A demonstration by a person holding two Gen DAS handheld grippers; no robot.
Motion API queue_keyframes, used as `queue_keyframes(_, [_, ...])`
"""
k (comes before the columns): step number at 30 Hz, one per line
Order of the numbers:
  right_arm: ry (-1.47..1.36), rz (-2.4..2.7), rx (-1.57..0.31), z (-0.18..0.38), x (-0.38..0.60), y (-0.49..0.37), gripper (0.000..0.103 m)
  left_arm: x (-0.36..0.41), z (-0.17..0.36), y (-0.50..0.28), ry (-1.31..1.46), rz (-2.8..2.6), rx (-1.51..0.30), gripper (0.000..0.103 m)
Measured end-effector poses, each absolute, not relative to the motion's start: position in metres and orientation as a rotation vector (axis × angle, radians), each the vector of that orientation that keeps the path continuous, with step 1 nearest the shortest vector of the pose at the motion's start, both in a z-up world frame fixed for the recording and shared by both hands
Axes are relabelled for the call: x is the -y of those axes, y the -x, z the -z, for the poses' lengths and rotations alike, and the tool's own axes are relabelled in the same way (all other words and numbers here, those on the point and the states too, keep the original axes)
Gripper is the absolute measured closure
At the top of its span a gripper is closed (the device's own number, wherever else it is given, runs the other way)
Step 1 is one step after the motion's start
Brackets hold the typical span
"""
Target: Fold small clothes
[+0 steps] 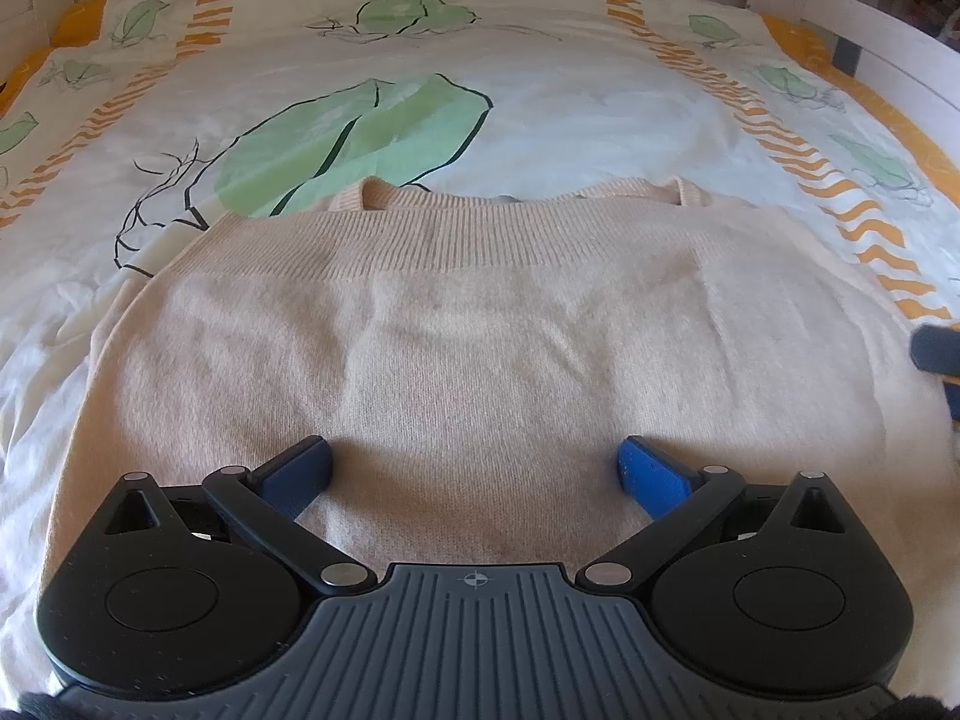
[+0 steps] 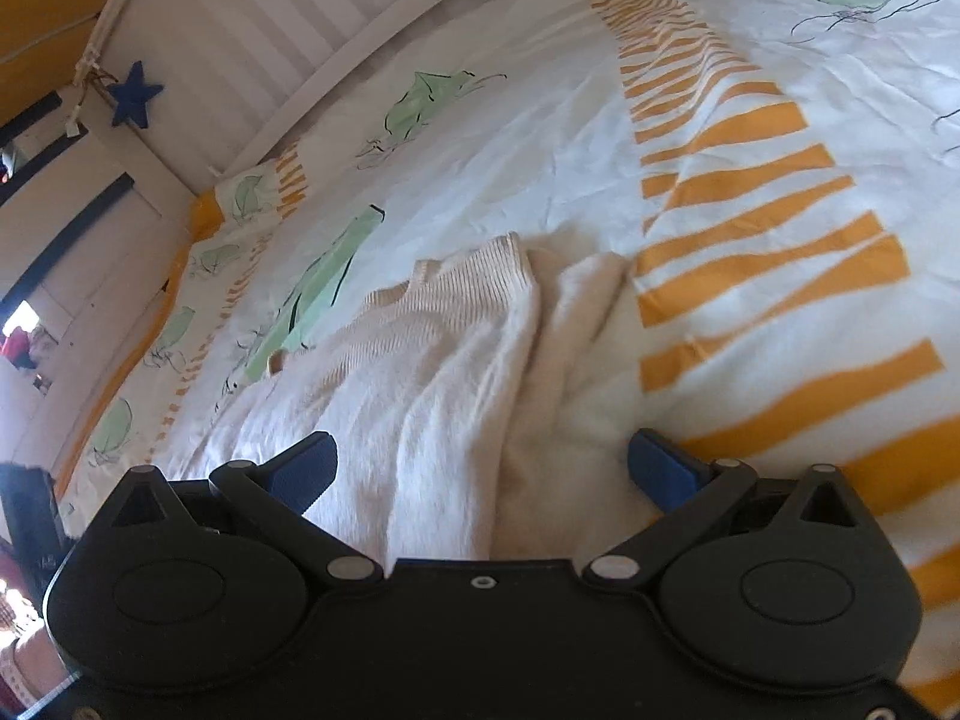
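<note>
**While both grippers hang wide over it, the sweater lies folded on the bed**

As the left wrist camera looks down, the pale peach knitted sweater [image 1: 480, 348] lies flat across the white bedspread printed with green leaves and orange stripes [image 1: 540, 108], its ribbed hem band folded up toward the neckline at the far edge. And look at the left gripper [image 1: 474, 468]: blue-padded fingers spread wide apart, poised over the near part of the knit, nothing pinched between them. At the right edge of this view a dark blue piece of the other tool [image 1: 936, 348] just peeks in beside the garment.

Over to the right wrist camera, and the right gripper [image 2: 480, 468] is spread just as wide, gripping nothing. Below it runs the sweater's right side [image 2: 432, 372], where a folded sleeve layer shows as a soft ridge; whether the fingers [image 2: 663, 468] touch the fabric I cannot tell. Beyond, a white slatted bed frame [image 2: 252, 42] carries a dark blue star ornament [image 2: 135, 93].
</note>
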State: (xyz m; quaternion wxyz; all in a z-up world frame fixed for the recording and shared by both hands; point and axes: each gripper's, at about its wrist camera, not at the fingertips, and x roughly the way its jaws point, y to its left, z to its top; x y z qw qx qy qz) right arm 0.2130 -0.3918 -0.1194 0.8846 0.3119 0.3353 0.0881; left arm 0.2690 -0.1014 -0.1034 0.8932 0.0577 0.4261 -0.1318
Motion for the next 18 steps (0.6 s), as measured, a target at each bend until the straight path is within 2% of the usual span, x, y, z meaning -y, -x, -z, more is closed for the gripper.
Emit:
queue_keyframes(6, [-0.690, -0.188, -0.631, 0.125, 0.396, -0.208, 0.000, 0.101, 0.103, -0.269, -0.116, 0.267, -0.884, 0.000])
queue_keyframes(10, [-0.611, -0.234, -0.734, 0.114, 0.392, -0.219, 0.000, 0.102, 0.103, -0.270, -0.115, 0.260, -0.887, 0.000])
queue_keyframes(18, [-0.607, -0.275, -0.805, 0.109, 0.387, -0.209, 0.000, 0.101, 0.103, -0.269, -0.111, 0.260, -0.884, 0.000])
